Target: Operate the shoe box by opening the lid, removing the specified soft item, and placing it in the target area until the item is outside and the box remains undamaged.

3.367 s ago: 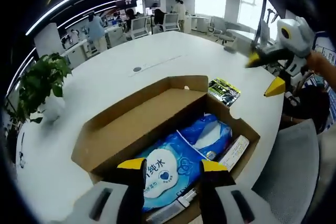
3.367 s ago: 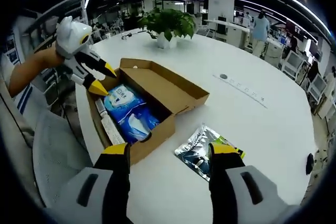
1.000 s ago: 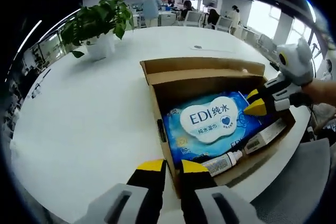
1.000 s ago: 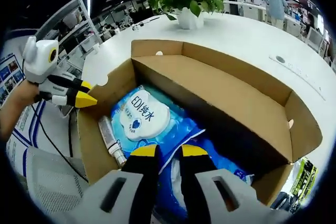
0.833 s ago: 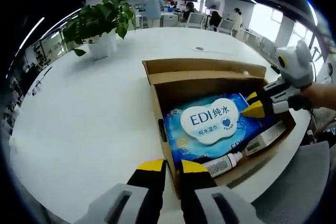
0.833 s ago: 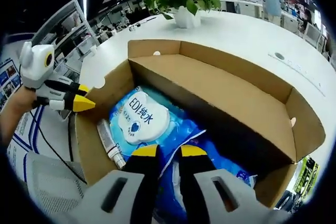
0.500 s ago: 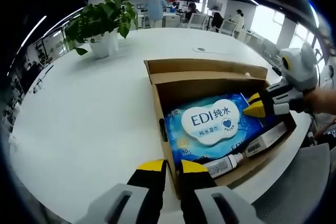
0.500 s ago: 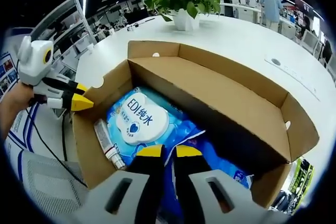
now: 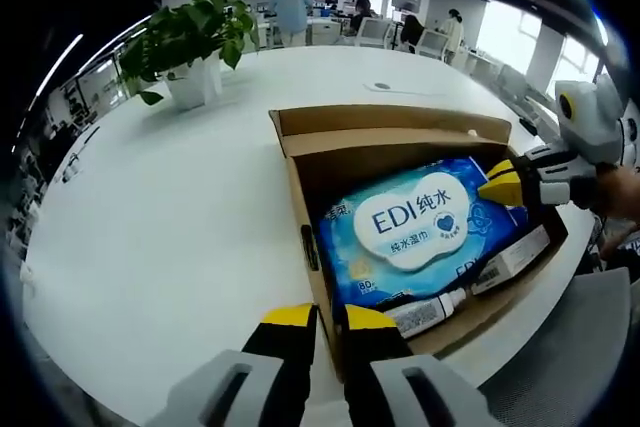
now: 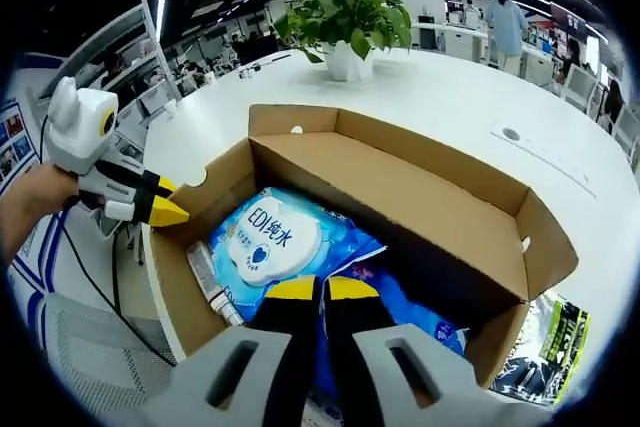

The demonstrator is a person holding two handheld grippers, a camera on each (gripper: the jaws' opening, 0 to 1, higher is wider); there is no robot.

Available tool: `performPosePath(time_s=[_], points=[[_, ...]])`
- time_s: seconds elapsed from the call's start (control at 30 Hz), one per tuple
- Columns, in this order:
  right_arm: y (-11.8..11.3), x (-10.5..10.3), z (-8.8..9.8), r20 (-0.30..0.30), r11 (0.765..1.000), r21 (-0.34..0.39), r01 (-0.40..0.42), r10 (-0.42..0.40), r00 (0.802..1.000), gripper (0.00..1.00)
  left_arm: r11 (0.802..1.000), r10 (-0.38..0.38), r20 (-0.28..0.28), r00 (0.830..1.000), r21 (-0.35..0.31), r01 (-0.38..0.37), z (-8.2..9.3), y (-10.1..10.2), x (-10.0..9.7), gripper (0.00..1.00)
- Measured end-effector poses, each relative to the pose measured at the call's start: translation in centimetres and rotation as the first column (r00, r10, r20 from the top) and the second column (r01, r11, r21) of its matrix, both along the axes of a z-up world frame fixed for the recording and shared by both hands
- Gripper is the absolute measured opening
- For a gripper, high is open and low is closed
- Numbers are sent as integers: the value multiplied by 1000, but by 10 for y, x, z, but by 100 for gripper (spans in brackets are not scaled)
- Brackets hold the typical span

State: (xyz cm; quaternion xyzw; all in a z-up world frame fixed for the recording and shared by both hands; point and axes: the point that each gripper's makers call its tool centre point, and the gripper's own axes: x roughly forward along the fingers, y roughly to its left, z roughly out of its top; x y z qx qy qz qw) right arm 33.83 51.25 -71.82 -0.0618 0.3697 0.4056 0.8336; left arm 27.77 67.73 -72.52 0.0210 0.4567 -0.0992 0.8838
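an open-plan office, strip lights overhead, a potted plant (image 9: 185,42) at the far left of a wide white table (image 9: 150,217) where the shoe box (image 10: 395,212) sits with its lid already folded back flat. i hold a claw in each hand. my left gripper (image 9: 317,319) has its yellow tips brought together on the box's near end wall, one jaw inside and one outside as far as i can judge, which reads as bracing so the cardboard does not slide or tear while the other hand works. my right gripper (image 10: 320,292) has come in over the long side; its jaws are pressed nearly together over the blue film of the wet-wipes pack (image 9: 420,227), the soft item to come out, and i judge they are pinching that wrapper, though the contact itself is hidden beneath the tips. the pack lies flat on the box floor, filling most of it, white label up. beside it, along the right wall, lie a small tube (image 9: 425,312) and a slim white carton (image 9: 512,260), close enough that a careless lift could drag them. a shiny green-and-black packet (image 10: 545,347) rests on the table just outside the far corner of the box, in the right gripper view. the pack is not yet out.
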Motion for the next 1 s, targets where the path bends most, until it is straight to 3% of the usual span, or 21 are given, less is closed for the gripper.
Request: performPosePath(time_s=[0.53,1.0], points=[[-33,3,12,-11,998,38,50,-50,999,0,998,-38,-48,998,47,40,1,-2,0,10],[-46,3,7,-37,997,29,66,-65,997,0,996,-64,11,998,57,63,33,-12,17,18]])
